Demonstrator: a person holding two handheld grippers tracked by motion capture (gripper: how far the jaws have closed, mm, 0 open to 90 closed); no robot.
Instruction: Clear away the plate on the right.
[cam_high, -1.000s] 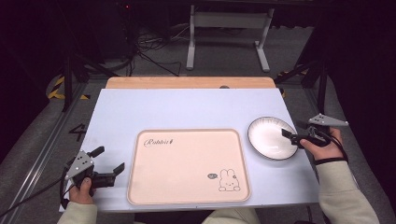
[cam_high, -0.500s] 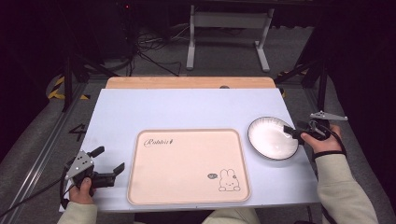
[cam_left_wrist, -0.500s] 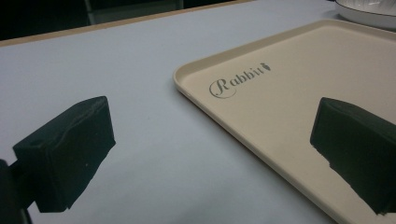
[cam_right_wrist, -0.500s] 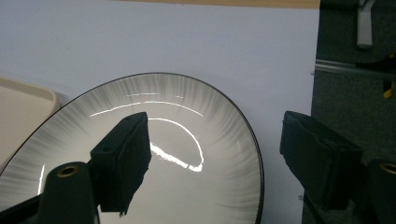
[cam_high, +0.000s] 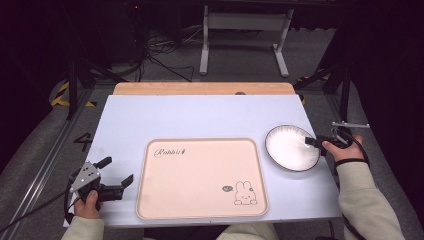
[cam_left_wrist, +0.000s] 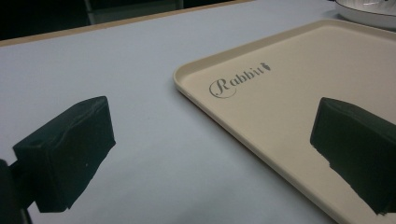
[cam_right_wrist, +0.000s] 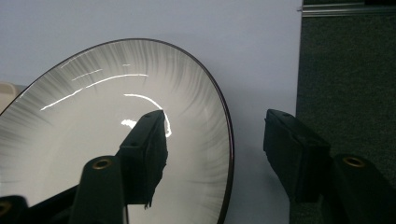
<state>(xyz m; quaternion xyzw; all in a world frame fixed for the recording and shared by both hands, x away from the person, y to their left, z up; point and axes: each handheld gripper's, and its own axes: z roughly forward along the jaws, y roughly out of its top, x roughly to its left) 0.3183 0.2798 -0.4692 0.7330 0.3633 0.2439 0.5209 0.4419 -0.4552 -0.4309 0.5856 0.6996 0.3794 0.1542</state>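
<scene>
White plate (cam_high: 291, 147) with a thin dark rim, sitting flat on the pale blue table (cam_high: 200, 117) at about 3 o'clock, close to the right edge. Just beside the pink tray (cam_high: 200, 178), not touching it in the high view.

Right gripper (cam_high: 314, 141) reaching in from 3 o'clock, held by a hand in a cream sleeve. In the right gripper view, right gripper (cam_right_wrist: 212, 154) with one black finger (cam_right_wrist: 144, 154) over the inside of the plate (cam_right_wrist: 93, 135) and the other finger out past the rim, so the rim lies in the gap between them. Fingers partly apart and just been closing in. Pads not pressing on the rim yet; hard to tell if the inner finger touches the plate.

Left gripper (cam_high: 116, 174) down at about 7 o'clock, low over the table, just left of the tray. In the left gripper view, left gripper (cam_left_wrist: 205, 154) with fingers wide apart and nothing between them but table (cam_left_wrist: 93, 70) and the tray (cam_left_wrist: 327, 79) edge. "Rabbit" written on the tray near 11 o'clock, little bunny drawing (cam_high: 244, 192) near 5 o'clock.

Brown wood strip (cam_high: 202, 88) along the far side of the table at 12 o'clock.
</scene>
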